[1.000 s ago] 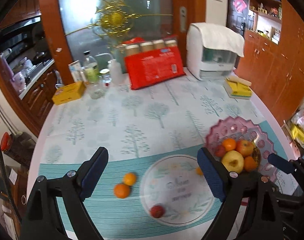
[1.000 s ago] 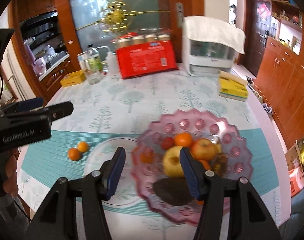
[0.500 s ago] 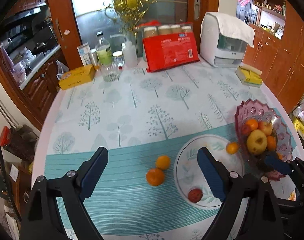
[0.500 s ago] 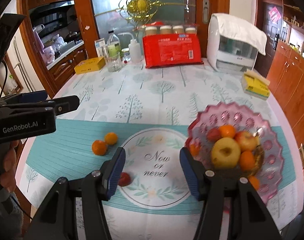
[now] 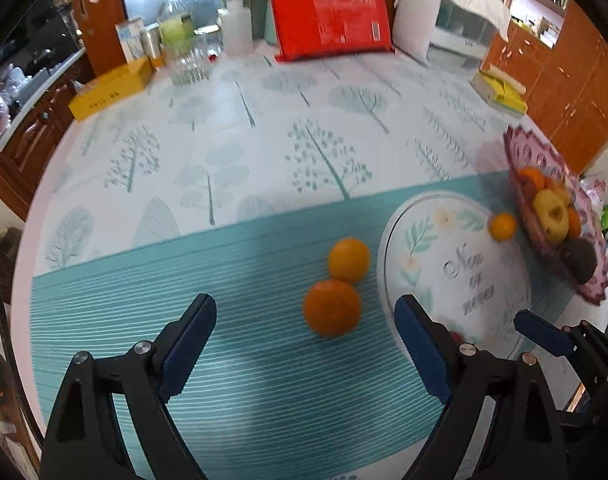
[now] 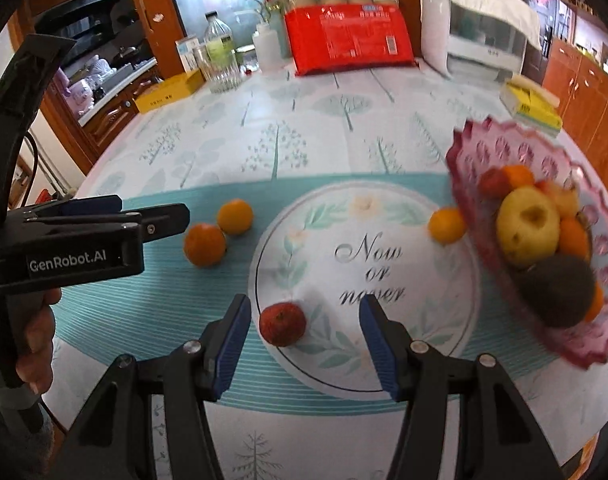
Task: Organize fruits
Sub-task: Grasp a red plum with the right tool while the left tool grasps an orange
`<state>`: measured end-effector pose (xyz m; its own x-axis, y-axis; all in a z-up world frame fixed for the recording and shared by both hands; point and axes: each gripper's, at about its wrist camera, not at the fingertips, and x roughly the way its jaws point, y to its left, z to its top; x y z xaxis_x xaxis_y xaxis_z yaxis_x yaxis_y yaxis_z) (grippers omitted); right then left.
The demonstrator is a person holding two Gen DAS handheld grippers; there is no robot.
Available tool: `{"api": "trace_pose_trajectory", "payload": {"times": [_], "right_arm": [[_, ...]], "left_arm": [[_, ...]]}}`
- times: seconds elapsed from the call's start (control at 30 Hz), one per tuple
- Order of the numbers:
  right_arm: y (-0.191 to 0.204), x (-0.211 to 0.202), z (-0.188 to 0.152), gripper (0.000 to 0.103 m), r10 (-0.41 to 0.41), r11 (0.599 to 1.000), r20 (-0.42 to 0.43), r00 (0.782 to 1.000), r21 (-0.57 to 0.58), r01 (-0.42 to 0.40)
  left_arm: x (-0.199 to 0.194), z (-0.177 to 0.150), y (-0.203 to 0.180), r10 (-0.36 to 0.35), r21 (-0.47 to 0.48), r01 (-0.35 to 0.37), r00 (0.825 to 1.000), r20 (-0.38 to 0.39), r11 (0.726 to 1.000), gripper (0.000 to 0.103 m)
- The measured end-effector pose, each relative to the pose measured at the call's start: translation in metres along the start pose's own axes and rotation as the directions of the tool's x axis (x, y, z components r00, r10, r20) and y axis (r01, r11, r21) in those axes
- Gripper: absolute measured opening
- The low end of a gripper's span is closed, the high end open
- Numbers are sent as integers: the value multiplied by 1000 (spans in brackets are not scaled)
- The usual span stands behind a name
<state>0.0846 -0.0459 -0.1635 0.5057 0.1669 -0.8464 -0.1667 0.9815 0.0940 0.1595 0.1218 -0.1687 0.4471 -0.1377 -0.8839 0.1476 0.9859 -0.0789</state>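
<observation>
Two oranges lie together on the teal cloth: the nearer one [image 5: 332,307] [image 6: 205,244] and the farther one [image 5: 349,260] [image 6: 235,216]. My left gripper [image 5: 306,344] is open, low over the cloth, with the nearer orange just ahead between its jaws. It also shows in the right wrist view [image 6: 159,216]. A small red fruit [image 6: 282,323] lies on the round printed mat [image 6: 368,280]. My right gripper [image 6: 301,340] is open just behind it. A third orange [image 6: 446,225] [image 5: 502,226] lies beside the pink fruit bowl [image 6: 504,148] [image 5: 520,152], which holds several fruits.
At the table's far side stand a red package [image 6: 350,40], bottles [image 6: 219,52], a yellow box [image 6: 169,90], a white appliance [image 6: 476,36] and a yellow pack [image 6: 534,104]. Wooden cabinets [image 5: 564,76] stand to the right.
Both grippers have come down and forward toward the table. The left one has closed in on the two oranges, the right one on the small red fruit. No fruit has moved.
</observation>
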Motion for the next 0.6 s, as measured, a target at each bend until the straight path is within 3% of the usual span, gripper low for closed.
{"api": "trace_pose_trajectory", "payload": {"times": [0.27, 0.47, 0.6], "right_arm": [[4, 26, -11, 57, -8, 999, -21, 1000, 36, 9], [8, 36, -17, 57, -21, 999, -25, 999, 37, 22], [11, 40, -20, 44, -18, 999, -32, 999, 30, 19]], "left_arm": [[34, -7, 1, -40, 19, 40, 999, -34, 999, 86], [49, -10, -1, -64, 21, 65, 996, -56, 998, 65], [51, -11, -4, -84, 31, 86, 995, -51, 996, 56]]}}
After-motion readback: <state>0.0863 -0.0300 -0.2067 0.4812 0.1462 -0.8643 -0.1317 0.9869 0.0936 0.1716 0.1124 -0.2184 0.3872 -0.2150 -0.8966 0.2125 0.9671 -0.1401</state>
